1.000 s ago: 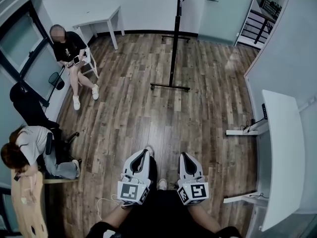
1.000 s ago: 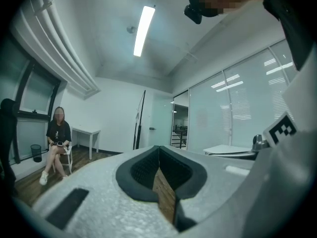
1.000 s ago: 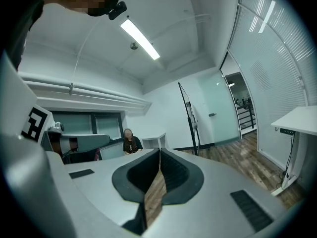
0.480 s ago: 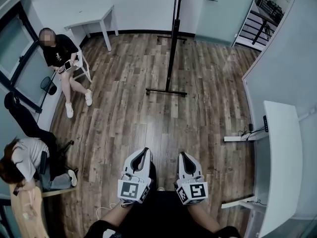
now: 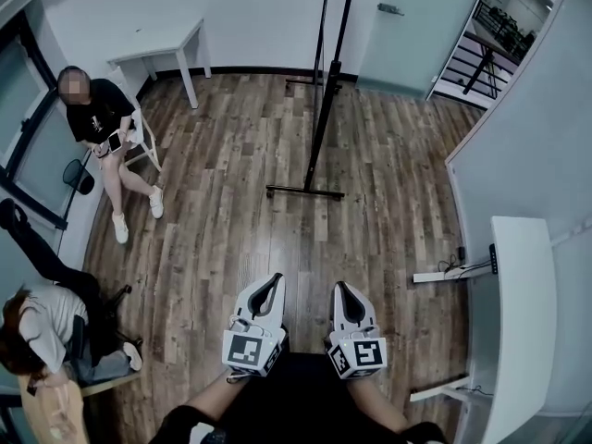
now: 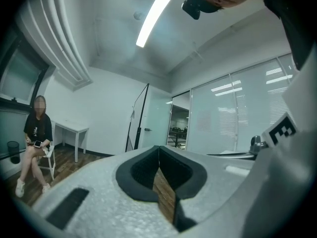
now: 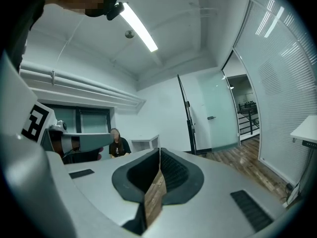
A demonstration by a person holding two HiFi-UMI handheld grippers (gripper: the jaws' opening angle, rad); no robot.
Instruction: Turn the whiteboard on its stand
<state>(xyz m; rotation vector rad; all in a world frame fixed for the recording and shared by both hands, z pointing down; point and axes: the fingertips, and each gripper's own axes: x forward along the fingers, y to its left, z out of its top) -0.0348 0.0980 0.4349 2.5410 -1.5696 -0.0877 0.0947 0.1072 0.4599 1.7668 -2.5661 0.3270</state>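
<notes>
Whiteboard (image 5: pixel 326 81) seen edge-on: a thin dark upright line on a black metal stand (image 5: pixel 305 191) with a flat crossbar foot, well ahead of both grippers and touched by neither. Stands upright near the far white wall (image 5: pixel 250 17), just beside a pale glass door (image 5: pixel 407 26). Underfoot, wood-grain planks (image 5: pixel 231 220) in brown and grey, slightly glossy. Left gripper (image 5: pixel 275 278) closed: smooth, pale grey, tapering to a point, with dark ribbed pads (image 6: pixel 138 175) meeting at the tips and nothing between them, only a teardrop gap behind that shows floor. Right gripper (image 5: pixel 340 288) likewise closed and empty, same pale body and ribbed lining. Both held low, side by side, close to the body, pointing toward the stand. Left of the stand, a plain white table (image 5: pixel 157 49) with square legs against the wall, and near it a seated person (image 5: pixel 97 118) in black. At the right edge, a long white desk (image 5: pixel 518 322) with rounded corners.
</notes>
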